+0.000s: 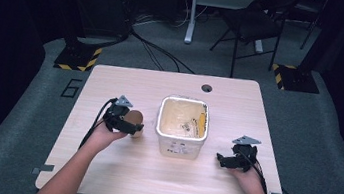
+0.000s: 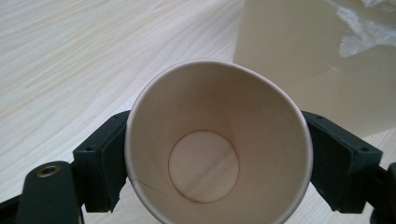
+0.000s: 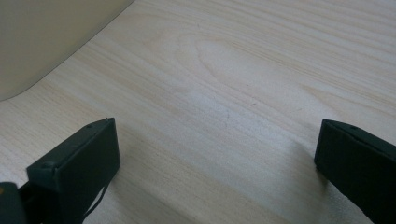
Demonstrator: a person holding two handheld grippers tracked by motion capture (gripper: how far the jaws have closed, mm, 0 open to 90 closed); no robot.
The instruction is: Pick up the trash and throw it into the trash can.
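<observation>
We are clamping the left gripper [image 1: 131, 124] on a paper cup [image 2: 210, 149] lying on its side just left of the white plastic tub [image 1: 179, 148]; light and thin-walled, it is likely crushing easily, so we are squeezing mid-wall. The right gripper [image 1: 224, 160] is resting wide open, empty, on the table [image 1: 115, 170] at the near right, with open room beyond.

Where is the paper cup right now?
In the high view, the paper cup sits on the left side of the table, clamped in the left claw, just left of the white plastic tub.
</observation>
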